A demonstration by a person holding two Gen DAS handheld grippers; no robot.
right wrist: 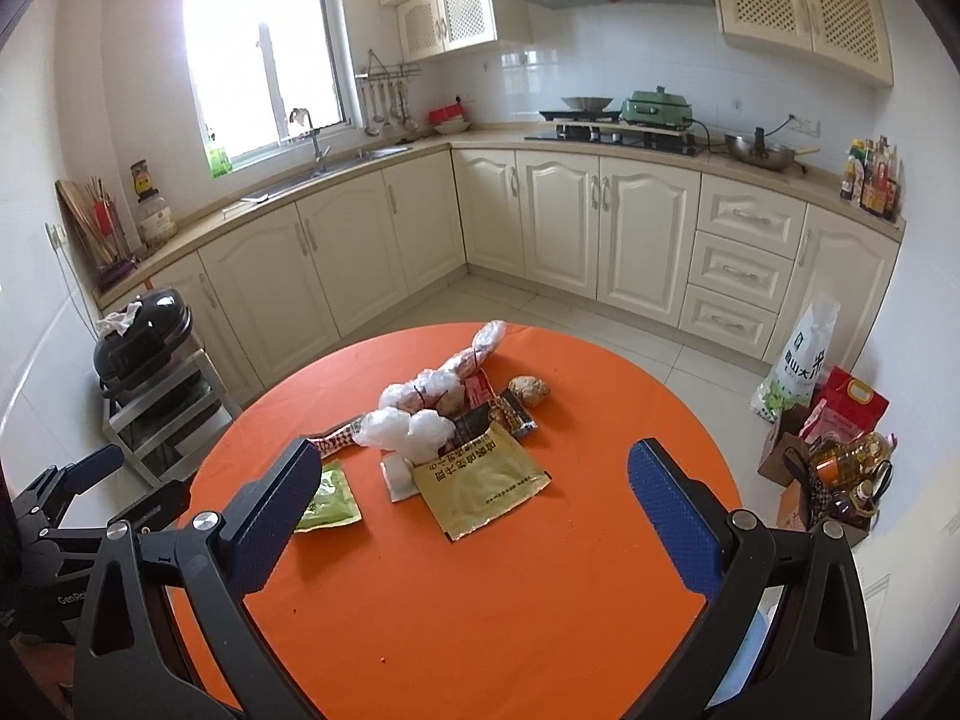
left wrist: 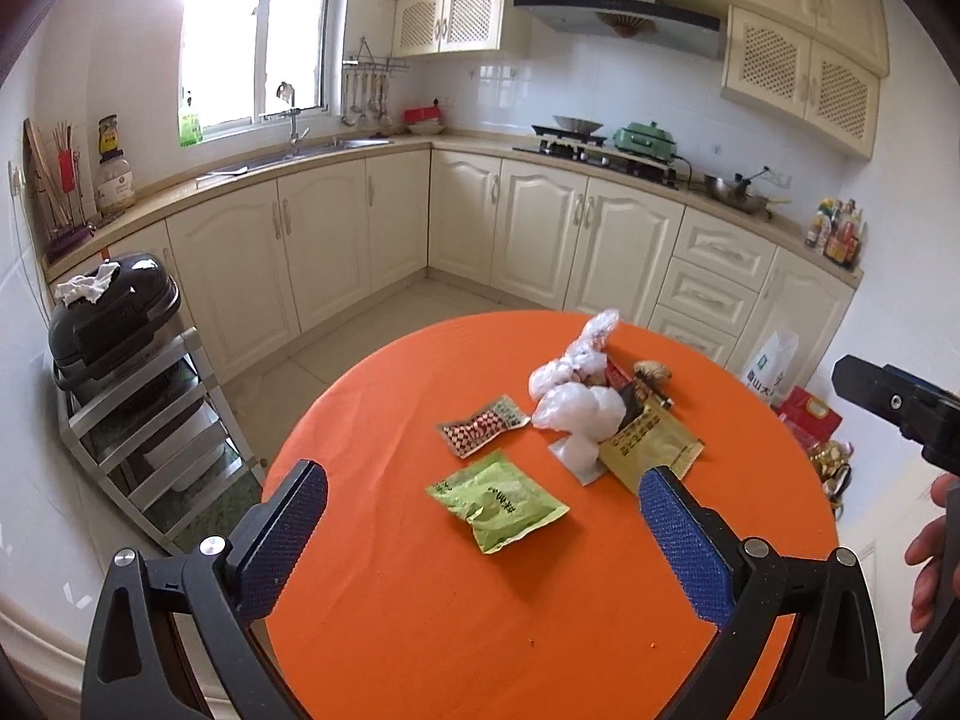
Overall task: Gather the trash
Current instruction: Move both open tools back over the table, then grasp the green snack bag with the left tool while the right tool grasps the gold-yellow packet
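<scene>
Both claws, left claw [left wrist: 483,516] and right claw [right wrist: 474,501], gape wide and empty over the orange counter [left wrist: 420,630]. Just ahead of the left lies a green packet [left wrist: 497,501]: probably light, crinkly, slippery; pinch an edge.

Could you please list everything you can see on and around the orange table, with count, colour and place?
Table: one, round, orange cloth, centre.
Green packet: one, lime green, near left of the pile.
Yellow packet: one, mustard yellow, near right of the pile.
Red-checked packet: one, red and white, left of the pile.
Plastic bags: several, crumpled, clear white, middle of the pile.
Dark wrappers: count unclear, brown and red, behind the yellow packet.
Brown lump: one, far right of the pile.
Metal rack: one, silver, left of the table, dark appliance on top.
Rice sack: one, white and green, floor at right.
Left gripper: black, blue pads, open, empty.
Right gripper: same, open, empty.
</scene>
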